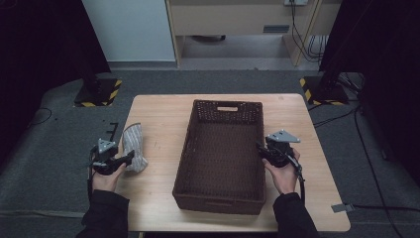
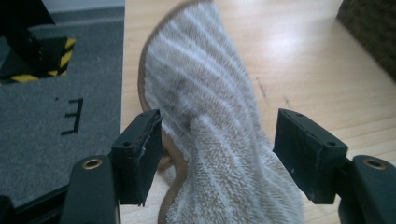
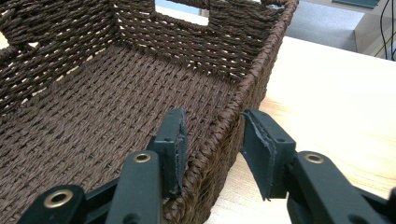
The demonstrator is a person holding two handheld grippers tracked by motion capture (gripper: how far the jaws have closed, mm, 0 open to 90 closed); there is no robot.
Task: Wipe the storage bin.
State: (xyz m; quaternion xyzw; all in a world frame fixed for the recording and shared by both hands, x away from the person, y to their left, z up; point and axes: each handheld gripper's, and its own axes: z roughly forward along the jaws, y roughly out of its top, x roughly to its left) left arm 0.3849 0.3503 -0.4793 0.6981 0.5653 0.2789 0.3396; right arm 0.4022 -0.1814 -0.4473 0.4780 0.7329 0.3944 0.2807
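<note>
Wooden table stands on grey carpet, with free floor on every side. On its middle lies a brown woven basket, long and empty inside, so there is much open room in it. Its left wall is well apart from the slipper, and bare wood is between them.

At the basket's right wall waits the right gripper. Its jaws stand astride the rim: the inner pad lies against the inside of the wall, the outer pad stands a little off the outside, with a gap of light there. So the jaws are half spread and do not pinch the wall. To the right of this gripper the table is bare up to its edge.

Near the table's left edge lies a striped, fluffy slipper, beige and white, with a tan rim. Its one side reaches almost to that edge. The left gripper has its jaws spread wide around the near part of the slipper. The left pad is just beside the tan rim; the right pad is clear of the fabric.
</note>
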